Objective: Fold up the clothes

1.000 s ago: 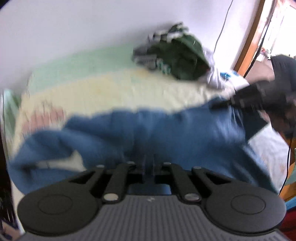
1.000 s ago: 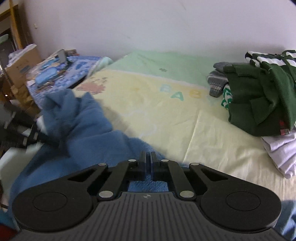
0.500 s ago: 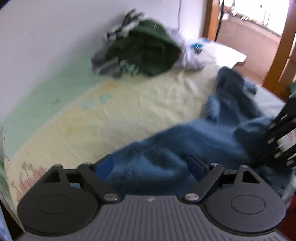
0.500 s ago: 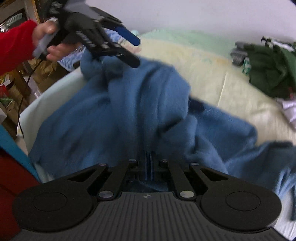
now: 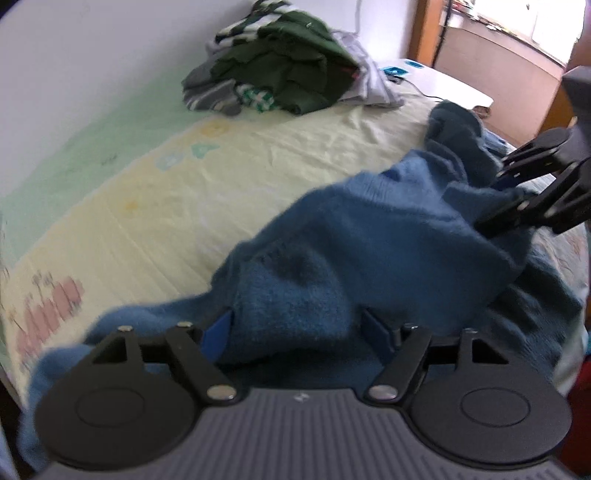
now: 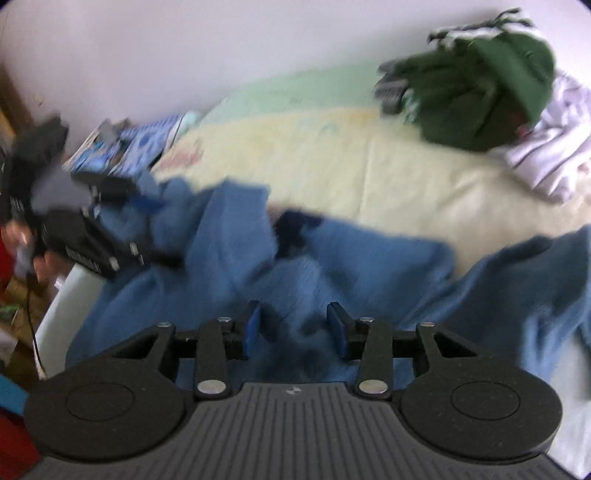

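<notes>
A rumpled blue sweater (image 5: 369, 240) lies across the near edge of a bed (image 5: 184, 192) with a pale yellow and green sheet. The left tool (image 5: 301, 332) stands wide, its jaws closing, a fold of sweater bunched between them. The right tool (image 6: 293, 328) is half apart, jaws opening over the knit. Farther back, by the wall, sits a pile of green and striped clothes (image 5: 284, 81).

I see: wall (image 5: 92, 55) plain white, behind bed | bed sheet (image 5: 258, 155) pale yellow/green, printed | wood door frame (image 5: 421, 33) far right | bright daylight fr. window (image 5: 517, 18) beyond
</notes>
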The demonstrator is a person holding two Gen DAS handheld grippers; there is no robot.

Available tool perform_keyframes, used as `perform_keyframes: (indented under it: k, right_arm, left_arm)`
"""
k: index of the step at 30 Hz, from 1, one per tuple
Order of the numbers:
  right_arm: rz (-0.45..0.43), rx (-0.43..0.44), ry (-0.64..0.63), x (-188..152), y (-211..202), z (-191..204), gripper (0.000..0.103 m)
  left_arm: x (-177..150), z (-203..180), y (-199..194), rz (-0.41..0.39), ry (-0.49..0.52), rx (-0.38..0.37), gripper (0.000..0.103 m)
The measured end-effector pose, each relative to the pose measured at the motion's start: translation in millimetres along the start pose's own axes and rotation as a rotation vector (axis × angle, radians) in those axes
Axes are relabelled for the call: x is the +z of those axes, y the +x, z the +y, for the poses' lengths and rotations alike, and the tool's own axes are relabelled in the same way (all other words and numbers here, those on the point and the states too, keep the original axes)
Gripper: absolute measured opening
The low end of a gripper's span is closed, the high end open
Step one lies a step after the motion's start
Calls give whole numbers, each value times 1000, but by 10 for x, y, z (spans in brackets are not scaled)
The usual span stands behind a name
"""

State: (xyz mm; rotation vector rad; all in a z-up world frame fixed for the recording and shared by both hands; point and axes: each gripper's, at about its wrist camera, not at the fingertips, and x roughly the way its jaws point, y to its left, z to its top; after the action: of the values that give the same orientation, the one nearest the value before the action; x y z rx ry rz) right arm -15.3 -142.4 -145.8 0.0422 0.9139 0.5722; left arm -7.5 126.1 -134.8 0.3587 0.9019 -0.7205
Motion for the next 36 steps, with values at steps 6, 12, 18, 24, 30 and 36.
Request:
perform_keyframes:
  k: [6,12,18,24,30,36]
  right_arm:
    - [-91,-81,-104,-102,-110,129,16]
    - [-121,-135,-218,-180,-236,284,14]
    - [-102,-187,-247,-282,-221,342,14]
    - [-102,-211,-210,-285,-229,351,12]
    - [-144,-236,-185,-58,-319,364,11]
    - [-202,-276,-288,423,-295,374,11]
  left_arm:
    - [438,58,-210,-82,123,-35,80]
    - [758,152,395,40,109,-230,89]
    - [718,151,847,139,91,-320,89]
    - [588,279,662,103,8,-318,51]
    - [375,346,140,-54,-53,-193,7]
    - [245,437,-379,-223,-177,-52,6]
